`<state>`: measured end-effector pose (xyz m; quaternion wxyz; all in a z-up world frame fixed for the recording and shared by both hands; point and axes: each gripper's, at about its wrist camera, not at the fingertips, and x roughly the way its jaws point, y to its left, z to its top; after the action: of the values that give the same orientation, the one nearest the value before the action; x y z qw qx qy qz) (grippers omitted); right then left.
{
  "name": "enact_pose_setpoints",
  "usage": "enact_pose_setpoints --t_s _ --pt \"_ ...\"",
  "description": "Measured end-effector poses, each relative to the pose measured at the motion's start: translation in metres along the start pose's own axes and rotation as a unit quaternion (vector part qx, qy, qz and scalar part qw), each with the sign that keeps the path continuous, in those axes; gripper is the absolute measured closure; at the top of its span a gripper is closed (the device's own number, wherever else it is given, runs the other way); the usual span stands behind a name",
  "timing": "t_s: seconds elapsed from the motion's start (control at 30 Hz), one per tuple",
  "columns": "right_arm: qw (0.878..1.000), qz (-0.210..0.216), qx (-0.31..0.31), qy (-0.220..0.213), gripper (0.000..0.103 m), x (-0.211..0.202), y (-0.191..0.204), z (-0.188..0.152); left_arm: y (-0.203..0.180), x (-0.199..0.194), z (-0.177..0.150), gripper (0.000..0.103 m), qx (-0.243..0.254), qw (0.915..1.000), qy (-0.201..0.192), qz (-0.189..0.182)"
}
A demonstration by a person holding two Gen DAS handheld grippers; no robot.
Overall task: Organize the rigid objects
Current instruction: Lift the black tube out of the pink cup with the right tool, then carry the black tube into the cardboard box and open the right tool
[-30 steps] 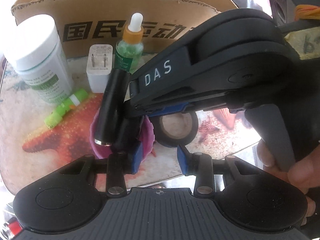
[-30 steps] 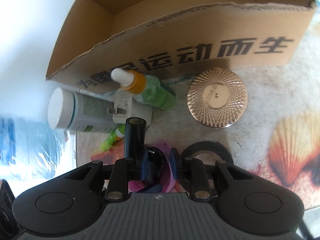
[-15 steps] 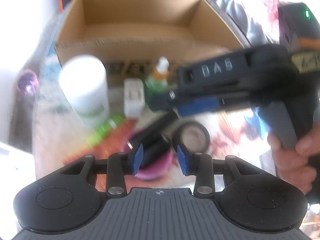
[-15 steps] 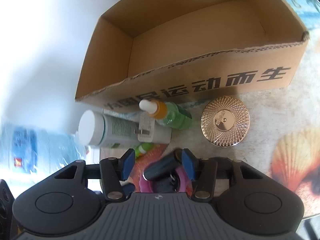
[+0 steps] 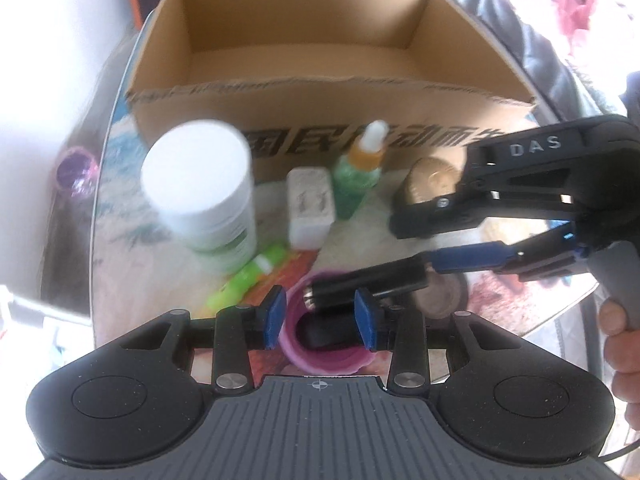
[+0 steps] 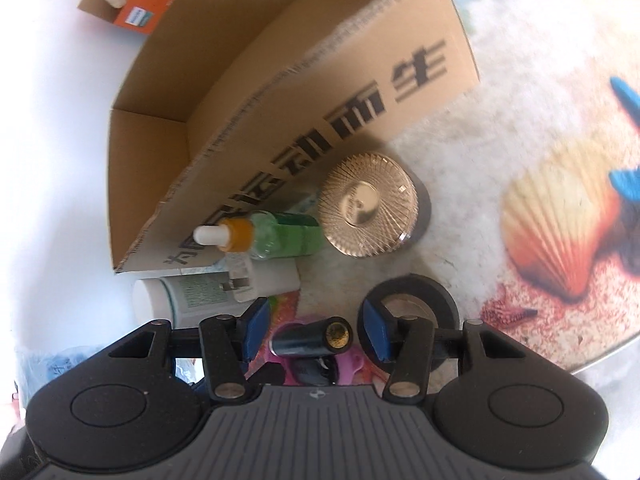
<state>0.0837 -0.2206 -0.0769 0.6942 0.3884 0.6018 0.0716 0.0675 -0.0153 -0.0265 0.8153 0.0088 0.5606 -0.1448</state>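
The black tube [image 5: 366, 282] is lying tilted across the pink cup [image 5: 296, 344], long axis running from the left tongs [image 5: 320, 316] toward the right tongs [image 6: 316, 332]. Left tongs, part open, are straddling cup and tube end, grip unclear. Right tongs, having just opened, are standing clear around the tube's gold-tipped end, nearer to retake it.

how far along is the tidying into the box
Done: nothing, the box looks empty. In hand: right tongs just opened around the black cylinder in the pink cup; left tongs straddle the cup. Left: jar, plug, dropper, gold tin, tape, green pen, all outside the box.
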Motion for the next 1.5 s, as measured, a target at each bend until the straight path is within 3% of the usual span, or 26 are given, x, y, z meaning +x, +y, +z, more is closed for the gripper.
enact_pose_setpoints --t_s 0.3,0.53,0.67,0.9,1.17,1.3,1.43,1.5 --pt "0.997 0.019 0.07 0.018 0.049 0.013 -0.015 -0.005 0.01 0.014 -0.01 0.066 -0.047 0.9976 0.035 -0.037" --pt "0.997 0.045 0.053 0.018 0.049 0.019 -0.001 0.005 0.005 0.011 -0.02 0.066 -0.055 0.9958 0.05 -0.053" --pt "0.998 0.045 0.033 0.013 0.049 0.021 0.008 0.009 0.001 0.003 -0.019 0.066 -0.039 0.9974 0.043 -0.042" --pt "0.999 0.031 0.022 0.0 0.049 0.019 0.01 0.008 -0.005 -0.008 -0.005 0.065 0.018 0.9998 -0.012 0.001" --pt "1.0 0.022 0.013 0.0 0.05 0.028 0.011 0.003 -0.018 0.017 0.009 0.065 0.065 0.9979 0.002 -0.004" --pt "0.999 0.032 0.007 0.002 0.059 0.037 0.017 -0.001 -0.02 0.019 0.011 0.065 0.072 0.9974 -0.004 -0.002" --pt "0.999 0.041 -0.009 -0.002 0.076 0.037 0.025 -0.006 -0.022 0.021 0.012 0.066 0.079 0.9968 -0.007 -0.004" --pt "0.999 0.039 -0.021 -0.002 0.077 0.036 0.03 -0.009 -0.023 0.018 0.011 0.068 0.085 0.9963 -0.012 -0.001"
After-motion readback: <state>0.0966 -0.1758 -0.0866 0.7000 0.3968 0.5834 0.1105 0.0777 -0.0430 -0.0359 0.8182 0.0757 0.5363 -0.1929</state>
